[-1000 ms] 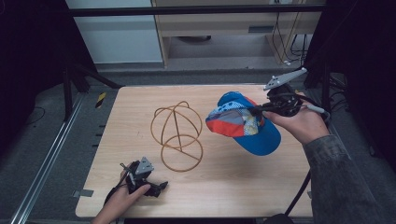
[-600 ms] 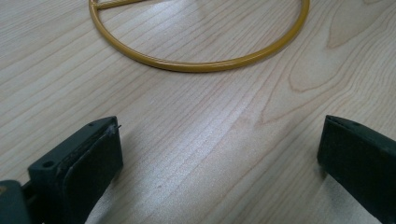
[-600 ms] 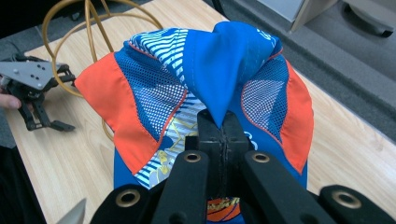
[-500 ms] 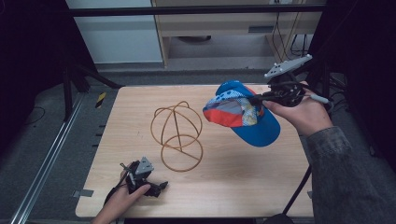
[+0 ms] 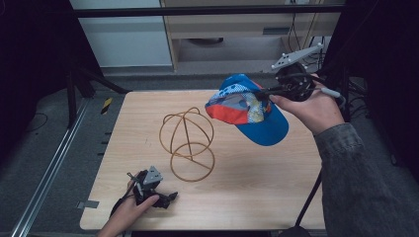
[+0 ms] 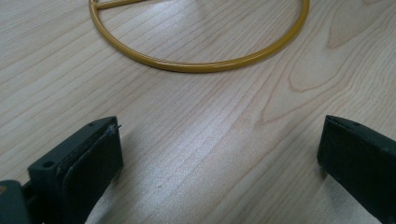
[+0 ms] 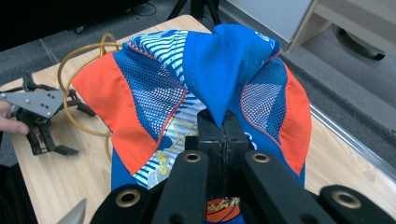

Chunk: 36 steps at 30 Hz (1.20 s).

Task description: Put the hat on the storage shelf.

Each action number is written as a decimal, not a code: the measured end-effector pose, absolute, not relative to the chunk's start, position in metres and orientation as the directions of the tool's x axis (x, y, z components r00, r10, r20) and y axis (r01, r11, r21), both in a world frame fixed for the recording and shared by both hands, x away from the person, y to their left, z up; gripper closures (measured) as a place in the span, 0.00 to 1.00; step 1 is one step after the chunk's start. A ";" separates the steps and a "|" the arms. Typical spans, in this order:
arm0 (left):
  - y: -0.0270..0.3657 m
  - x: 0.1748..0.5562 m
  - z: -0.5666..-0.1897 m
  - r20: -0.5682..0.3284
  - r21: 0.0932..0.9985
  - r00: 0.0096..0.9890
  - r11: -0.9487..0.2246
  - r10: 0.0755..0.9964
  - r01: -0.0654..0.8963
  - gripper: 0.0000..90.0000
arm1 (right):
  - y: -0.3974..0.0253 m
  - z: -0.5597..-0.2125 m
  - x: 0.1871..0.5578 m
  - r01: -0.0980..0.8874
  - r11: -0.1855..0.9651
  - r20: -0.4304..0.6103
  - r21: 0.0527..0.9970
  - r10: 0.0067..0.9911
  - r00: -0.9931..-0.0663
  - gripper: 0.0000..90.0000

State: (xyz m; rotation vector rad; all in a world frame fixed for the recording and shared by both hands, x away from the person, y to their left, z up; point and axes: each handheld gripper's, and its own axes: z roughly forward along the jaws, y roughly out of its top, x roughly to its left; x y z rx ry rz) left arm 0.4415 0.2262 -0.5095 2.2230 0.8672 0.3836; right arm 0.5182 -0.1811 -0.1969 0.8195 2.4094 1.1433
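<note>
A blue, orange and white cap hangs in the air over the table's right half, brim down. My right gripper is shut on the fabric of its crown, jaws pressed together. A gold wire stand, shaped like a globe on a round base ring, stands upright at the table's middle, left of the cap and apart from it. My left gripper rests on the wood near the front left edge, open, with bare table between its jaws. It also shows in the right gripper view.
The wooden table has a dark floor and metal rails to its left. A cabinet and cables stand behind the far edge. A black pole rises at the front right corner.
My right gripper has lifted the cap higher and carried it slightly left, toward the wire stand. The left gripper has stayed put.
</note>
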 end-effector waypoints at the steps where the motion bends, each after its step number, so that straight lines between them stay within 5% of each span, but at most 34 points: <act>1: 0.226 0.442 -0.510 0.018 0.709 0.731 -0.524 0.682 0.472 0.00 | -0.180 -0.196 0.519 0.349 0.505 -0.063 0.790 0.632 -0.772 1.00; 36: 0.226 0.441 -0.510 0.018 0.709 0.732 -0.525 0.681 0.471 0.00 | -0.096 -0.183 0.542 0.266 0.526 -0.092 0.808 0.558 -0.824 1.00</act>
